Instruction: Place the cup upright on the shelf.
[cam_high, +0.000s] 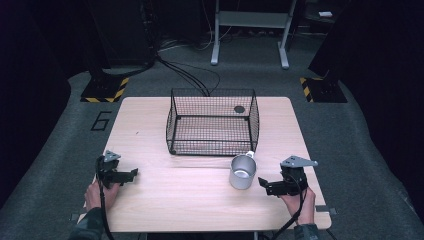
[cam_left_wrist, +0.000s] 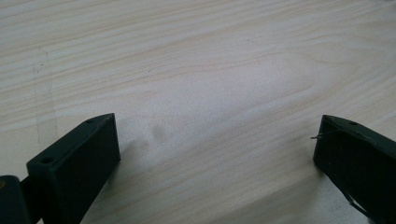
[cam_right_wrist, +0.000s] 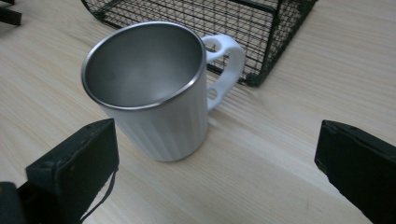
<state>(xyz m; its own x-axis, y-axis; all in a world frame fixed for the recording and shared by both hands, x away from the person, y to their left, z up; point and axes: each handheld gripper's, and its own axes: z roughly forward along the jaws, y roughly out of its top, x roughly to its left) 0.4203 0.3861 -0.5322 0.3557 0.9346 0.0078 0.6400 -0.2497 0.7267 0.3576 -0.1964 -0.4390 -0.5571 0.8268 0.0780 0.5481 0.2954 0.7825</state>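
We are seeing, nearest the lens in the right gripper view, the right tool with its two black jaws standing wide apart and holding nothing. Just beyond them a steel mug is standing upright on the counter, its ribbed wall pale and its inside bare metal. The mug is sitting closer to the jaw at the left of that view, and we are finding no contact between mug and jaws. Its white handle is pointing toward the black wire basket, which is resting just behind it.

In the high view we are noting the mug near the front right corner of the wire basket, with the right tool just beside it on the right, held by the person's right hand. The basket is sitting at the middle of the counter.

The left tool is lying low at the left edge of the counter, well apart from the mug, held by the left hand. In the left gripper view we are recording the left tool as wide apart too, with bare wood grain between the jaws.
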